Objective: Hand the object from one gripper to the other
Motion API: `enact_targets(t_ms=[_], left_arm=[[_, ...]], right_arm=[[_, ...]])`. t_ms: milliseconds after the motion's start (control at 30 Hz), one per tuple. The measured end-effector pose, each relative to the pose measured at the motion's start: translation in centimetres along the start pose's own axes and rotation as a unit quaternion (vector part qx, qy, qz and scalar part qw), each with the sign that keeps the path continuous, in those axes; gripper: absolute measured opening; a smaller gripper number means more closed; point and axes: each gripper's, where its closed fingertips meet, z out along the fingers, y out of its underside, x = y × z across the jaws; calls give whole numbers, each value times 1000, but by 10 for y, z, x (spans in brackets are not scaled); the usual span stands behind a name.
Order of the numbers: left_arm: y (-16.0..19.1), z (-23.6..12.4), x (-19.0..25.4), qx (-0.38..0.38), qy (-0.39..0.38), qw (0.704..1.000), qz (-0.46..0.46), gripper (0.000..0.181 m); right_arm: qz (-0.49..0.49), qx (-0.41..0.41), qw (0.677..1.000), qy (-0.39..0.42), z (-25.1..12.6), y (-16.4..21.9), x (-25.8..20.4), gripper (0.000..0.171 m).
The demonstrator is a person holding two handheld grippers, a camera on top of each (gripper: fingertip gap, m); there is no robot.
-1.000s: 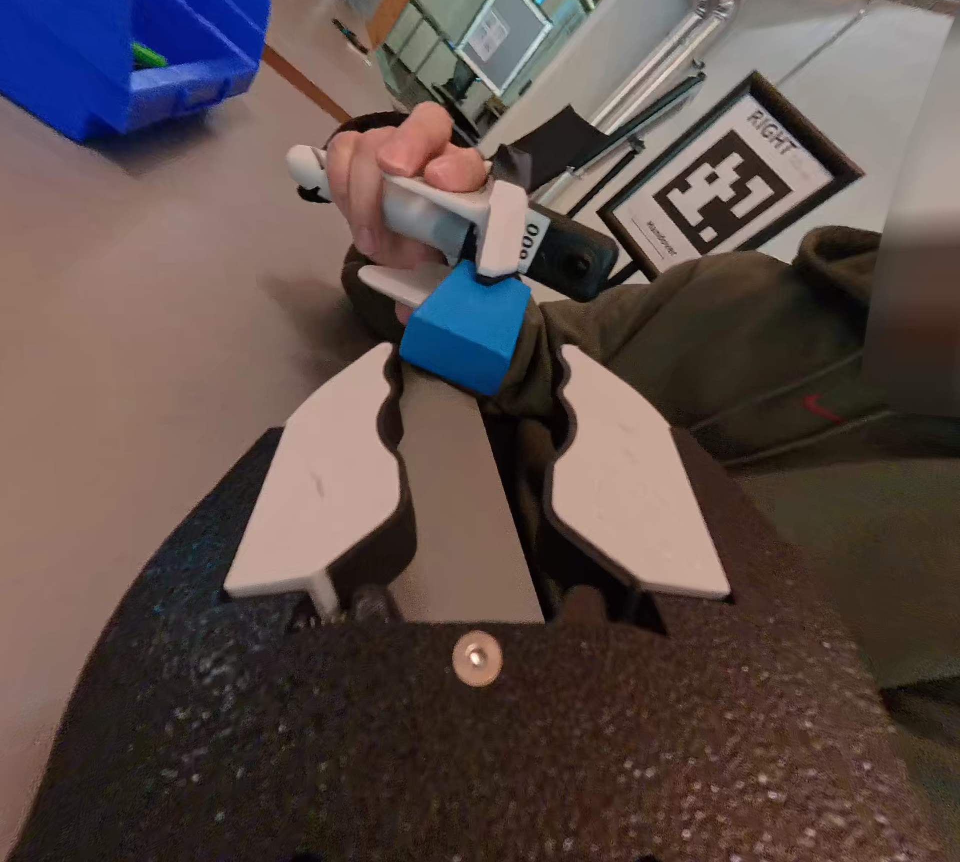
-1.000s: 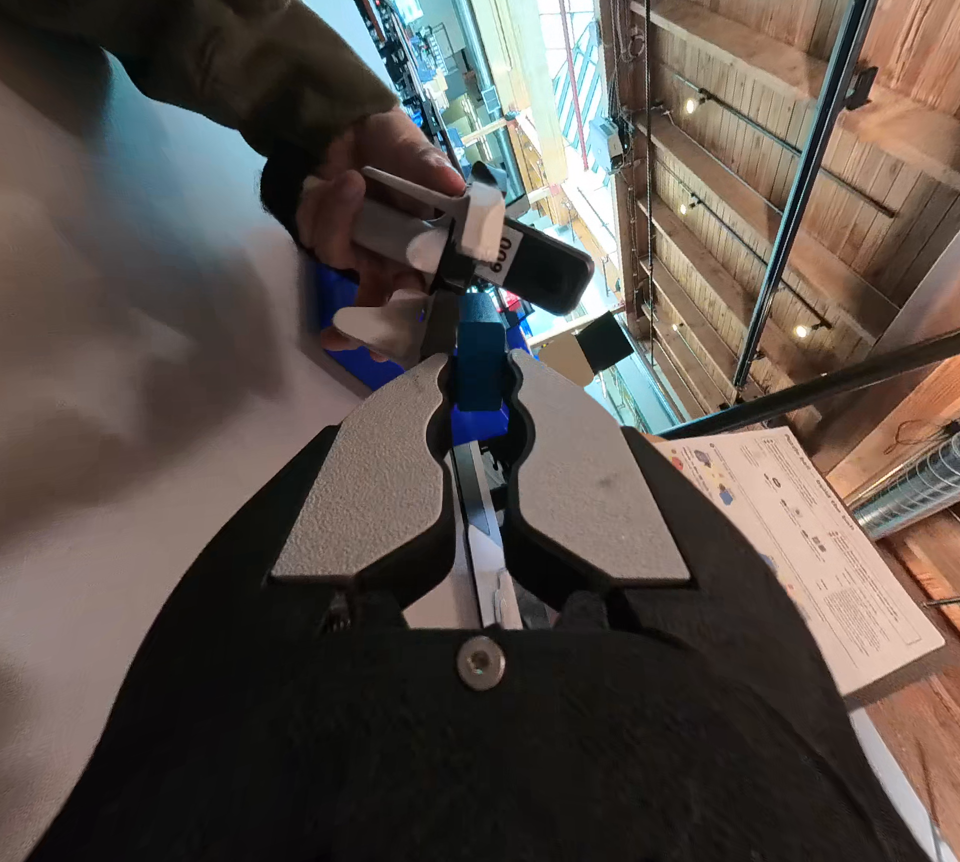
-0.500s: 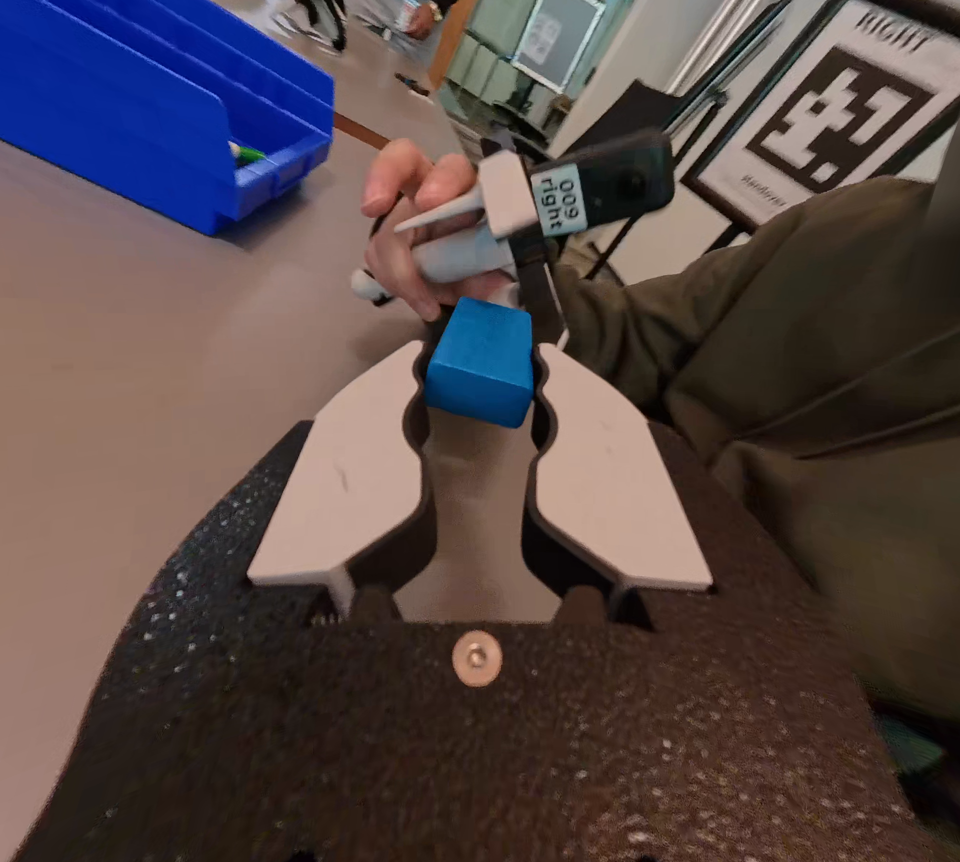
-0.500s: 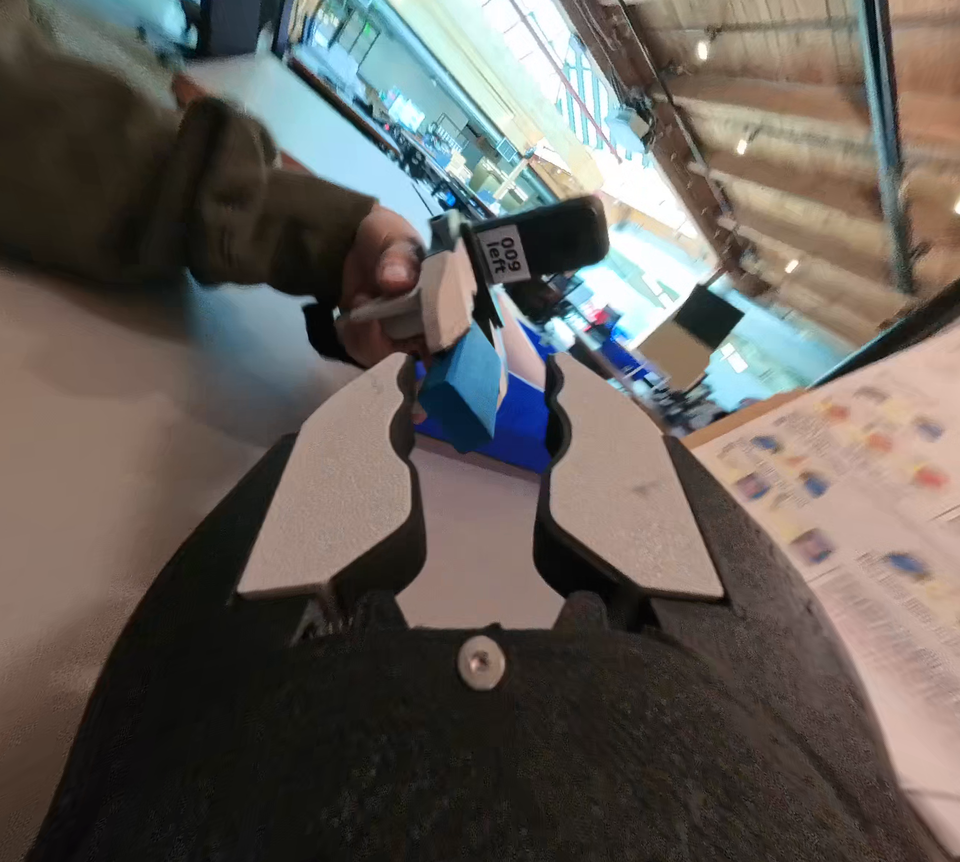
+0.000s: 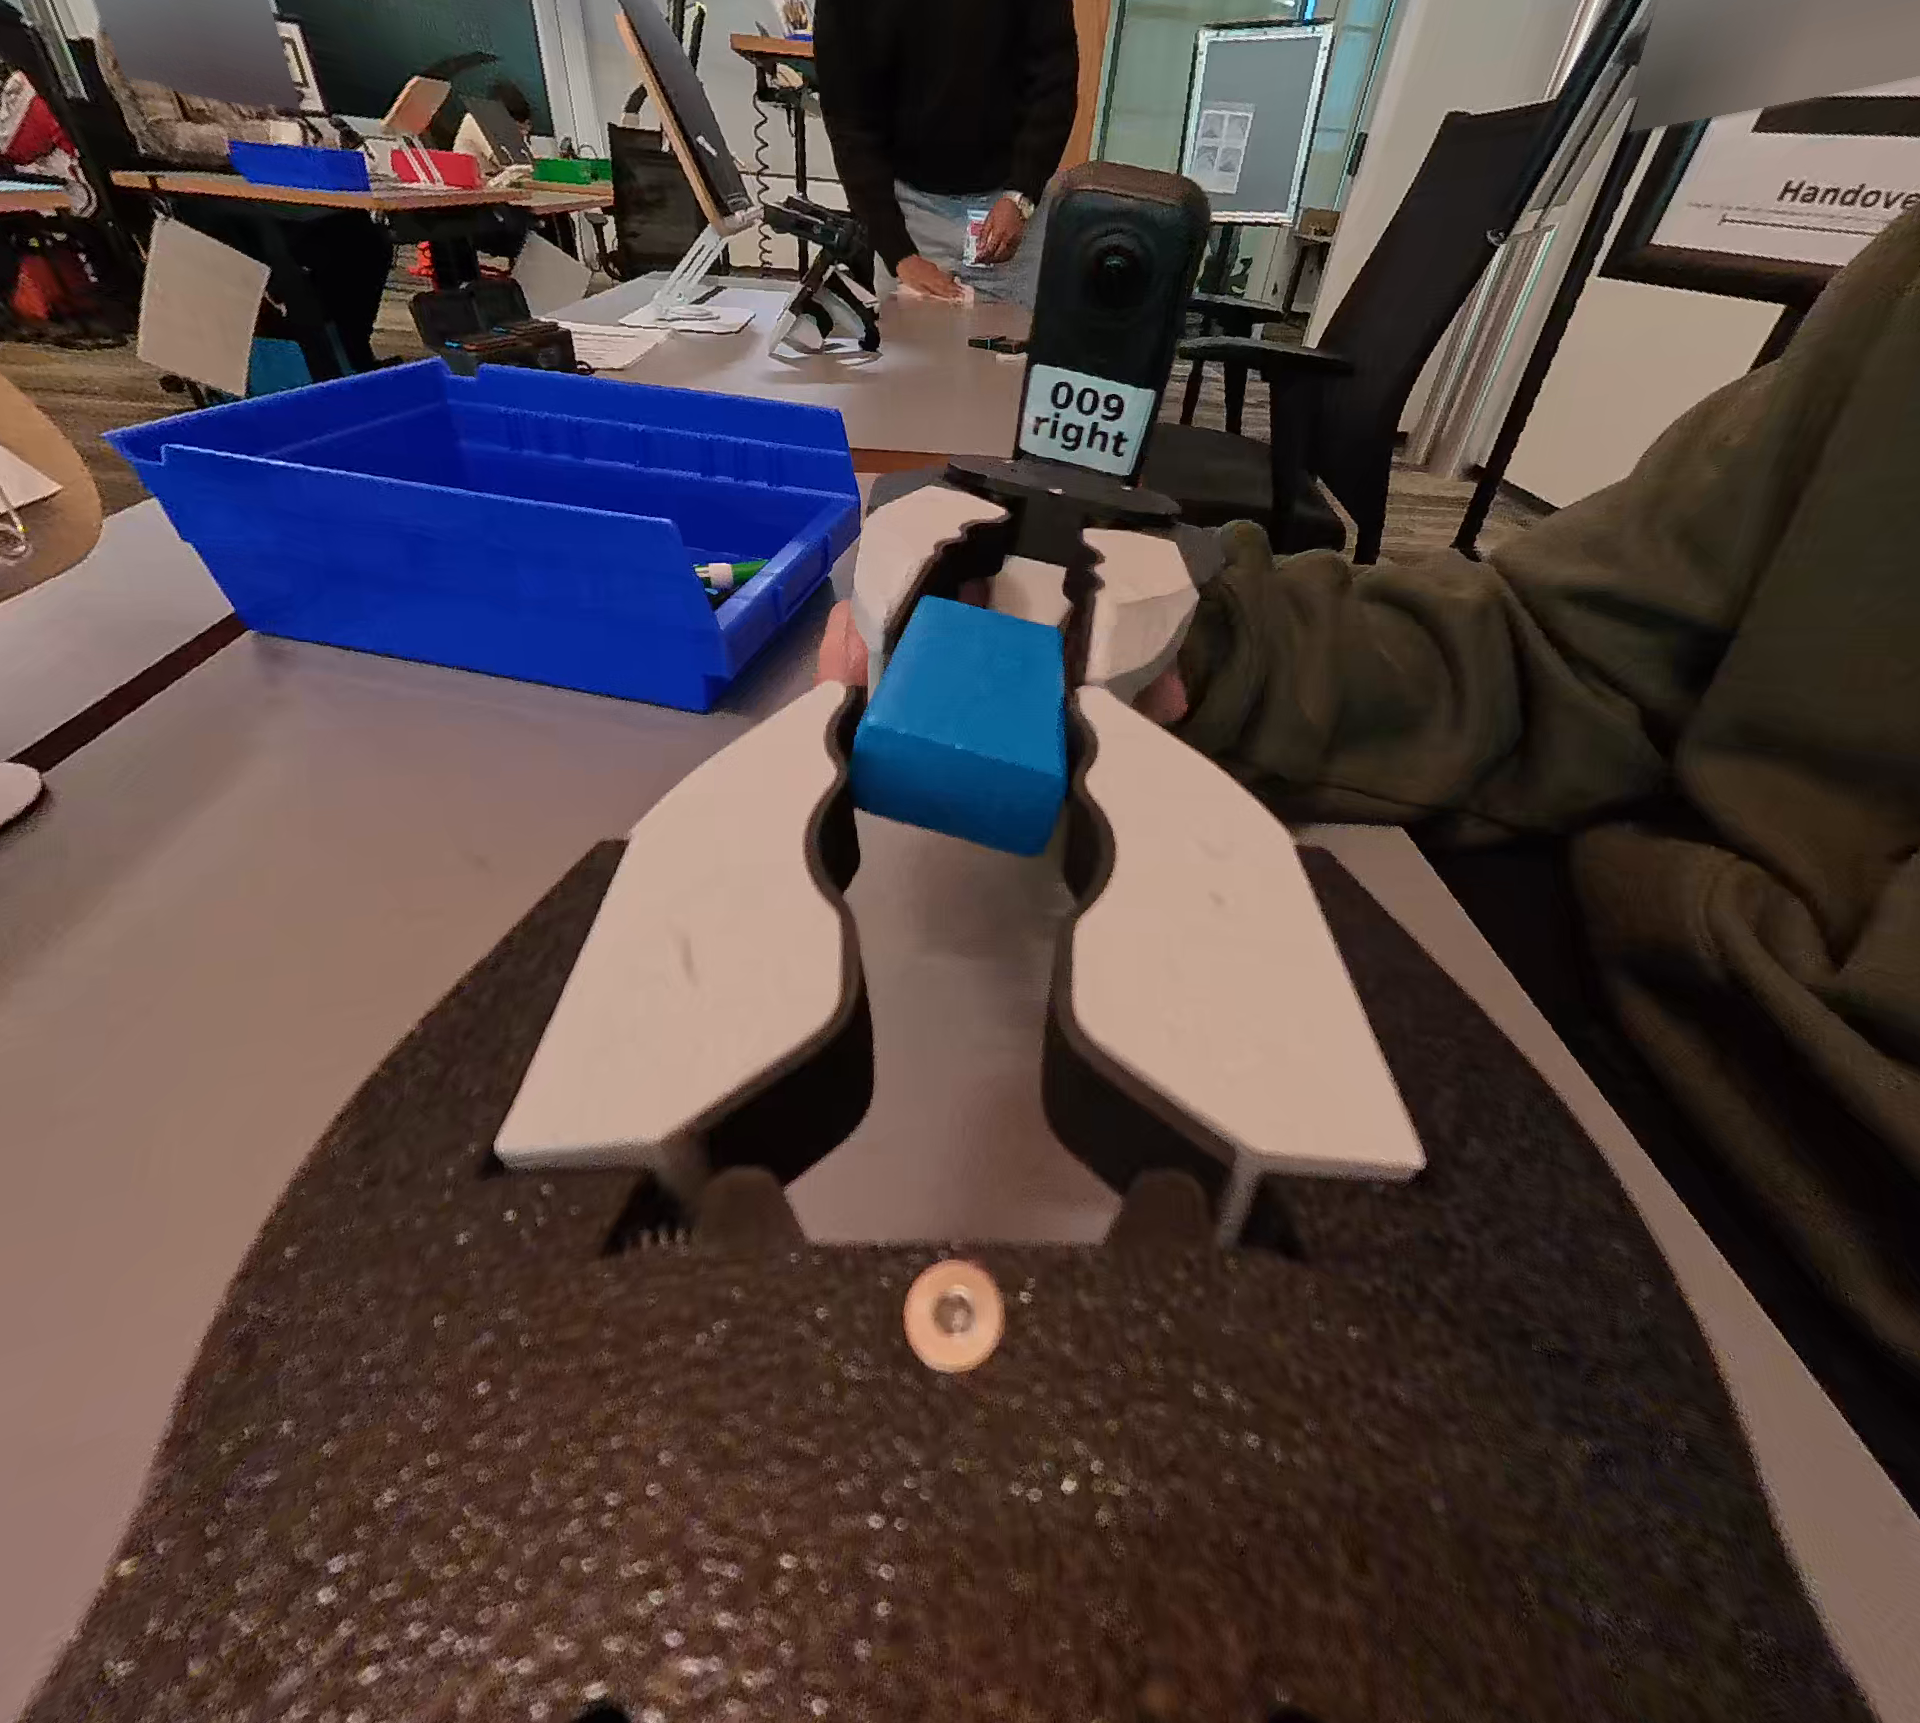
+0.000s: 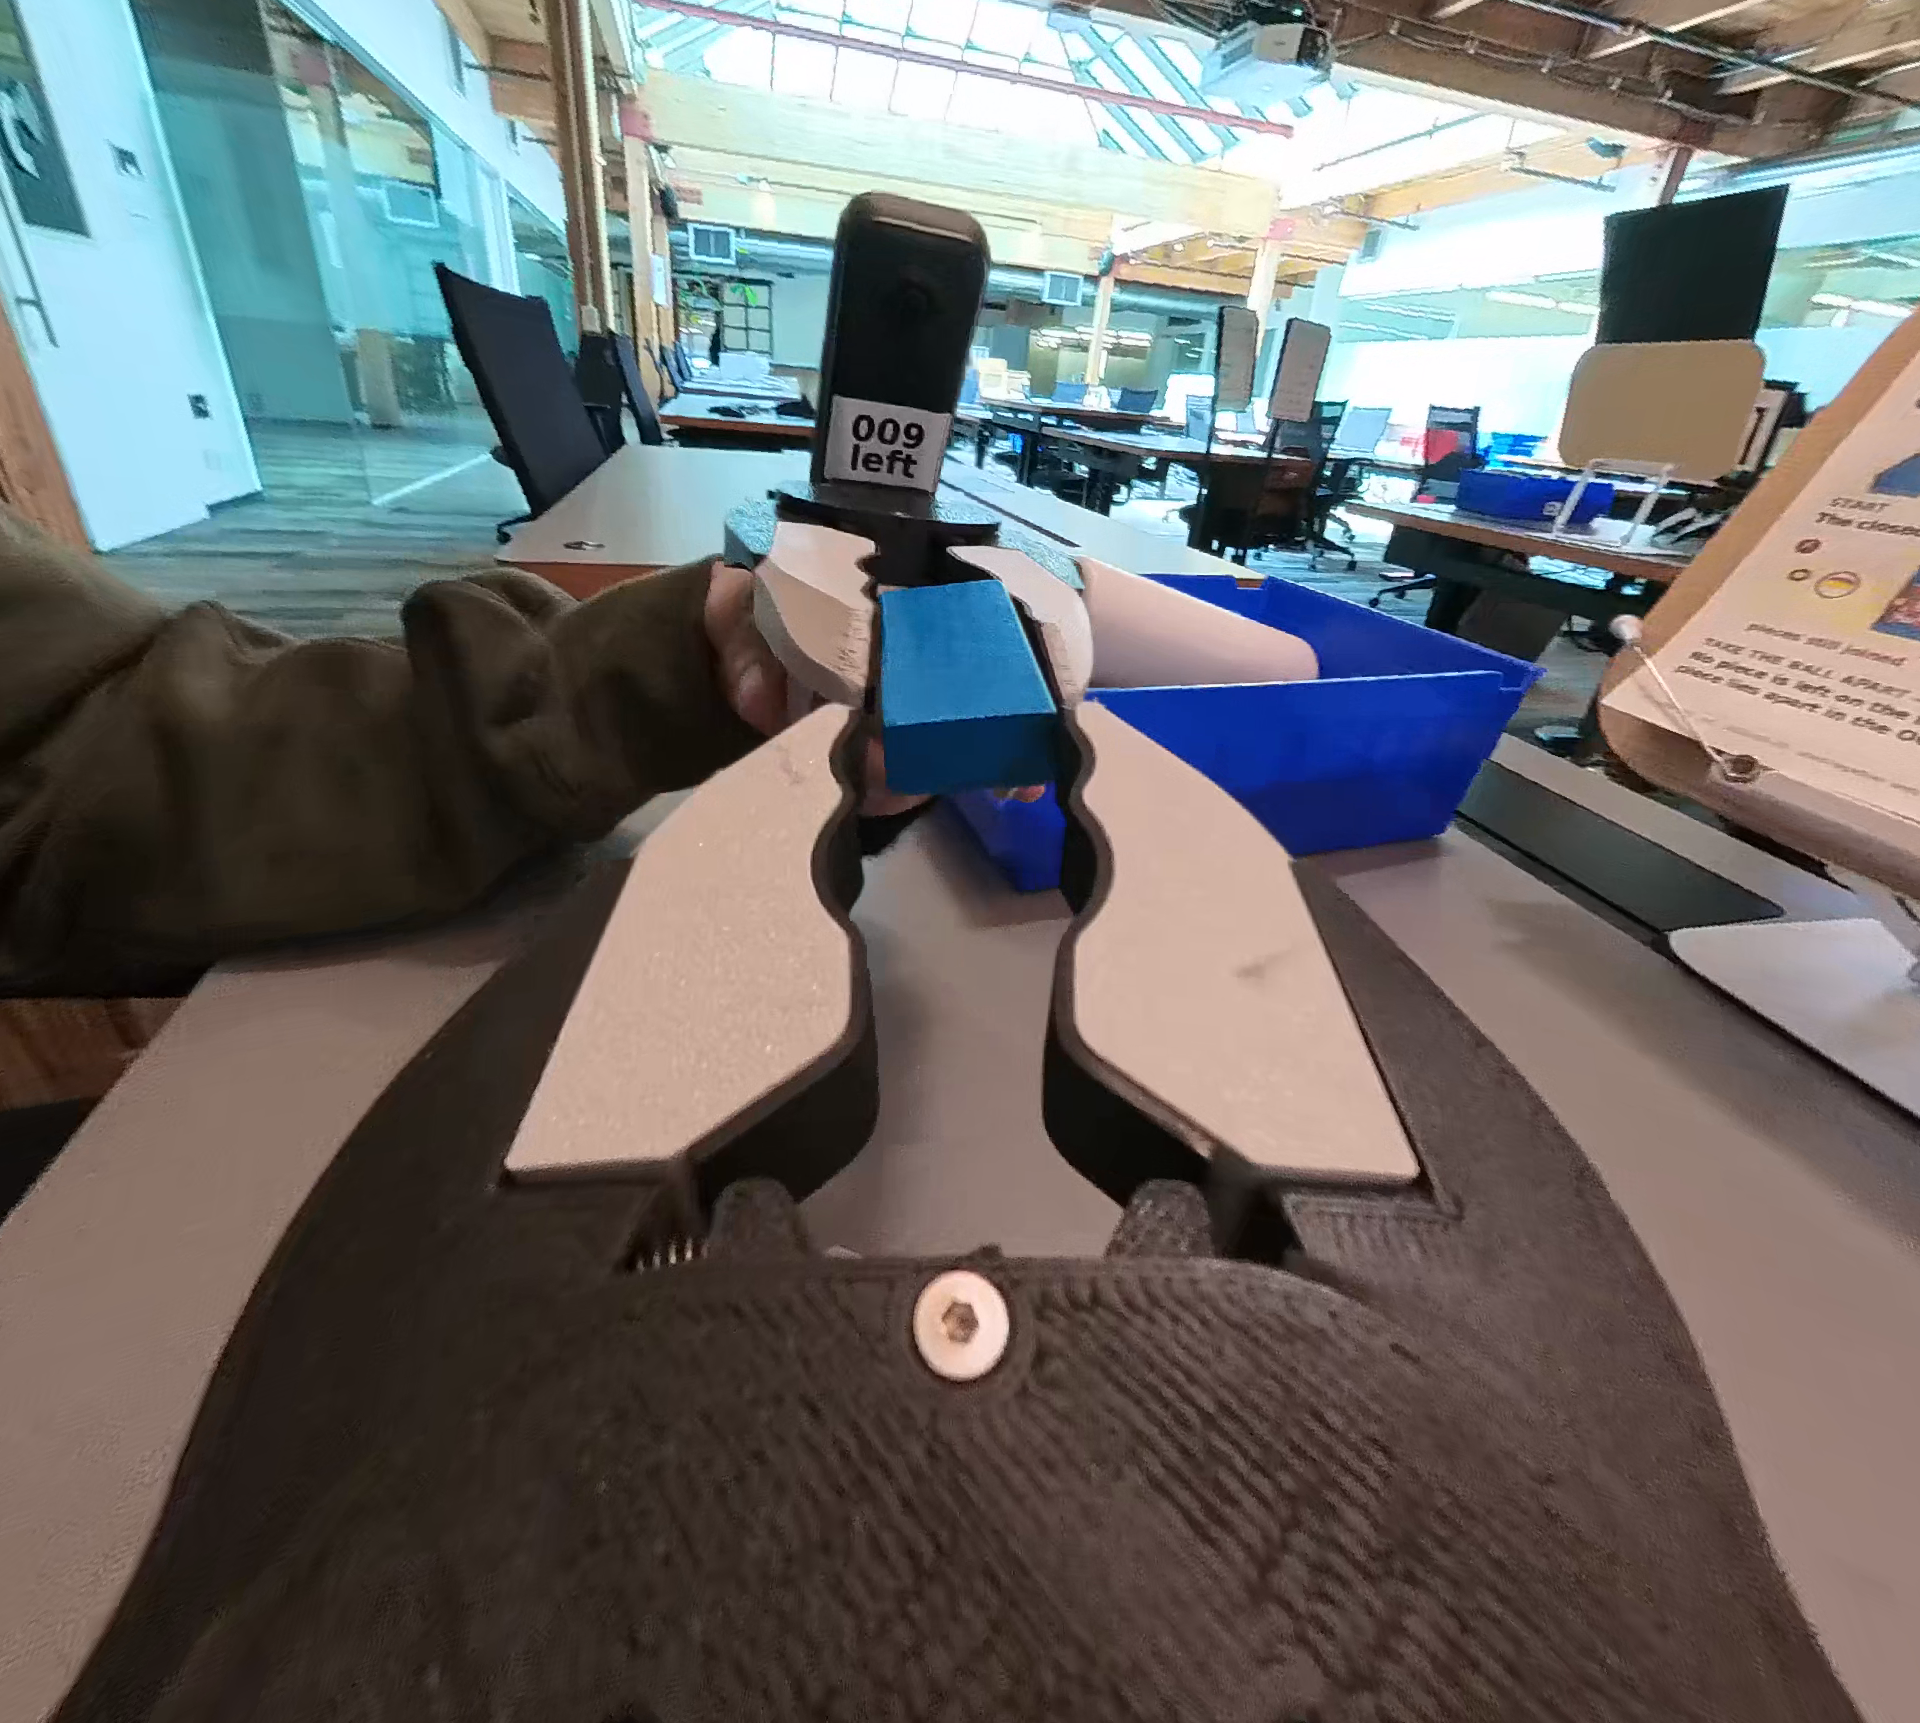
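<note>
A blue block (image 5: 966,717) is held level above the grey table (image 5: 312,842). My left gripper (image 5: 956,738) is shut on it, with both fingertips pressed against its sides. The right gripper's fingers (image 5: 1132,624) face me at the block's far end. In the right wrist view the block (image 6: 966,686) points toward me, and the left gripper's fingers (image 6: 810,624) clamp its far end. My right gripper (image 6: 956,748) is open, its tips flanking the near end with a small gap on the left side.
A blue bin (image 5: 468,551) stands on the table just behind the grippers and also shows in the right wrist view (image 6: 1299,738). A paper sign on a stand (image 6: 1766,634) is at the right. A person (image 5: 945,115) stands at a farther table. Left and right tips are no more than a few centimetres apart.
One second ago the right gripper held the block and the left was open. The left then shut on it and the right opened. Both grippers have since swung level, facing each other.
</note>
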Motion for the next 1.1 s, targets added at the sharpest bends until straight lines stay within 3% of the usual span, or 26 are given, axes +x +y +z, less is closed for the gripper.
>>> enact_targets(t_ms=[233, 333, 433, 567, 700, 900, 1033, 1100], left_arm=[[-1, 4, -7, 0, -24, 999, -29, 38], [5, 1, -18, -21, -66, 998, -4, 46], [3, -2, -24, -19, -87, 996, 3, 42], [4, -4, -26, -17, -88, 996, -16, 35], [5, -5, -29, -15, -93, 995, -24, 29], [6, -5, -29, -13, -91, 995, -29, 25], [9, -4, -30, -14, -87, 995, -40, 24], [10, -2, -30, -16, -84, 995, -43, 24]], right_arm=[[-19, 2, 999, 29, -5, -7, 12, 31], [-44, 28, 990, 130, -28, -25, 45, 31], [-82, 41, 958, 273, -78, -47, 90, 31], [-150, -39, 853, 499, -186, -56, 153, 31], [-157, -167, 760, 608, -269, -37, 195, 32], [-172, -402, 651, 621, -320, 19, 229, 32], [-255, -582, 547, 546, -331, 50, 239, 32], [-294, -620, 515, 514, -328, 55, 244, 32]])
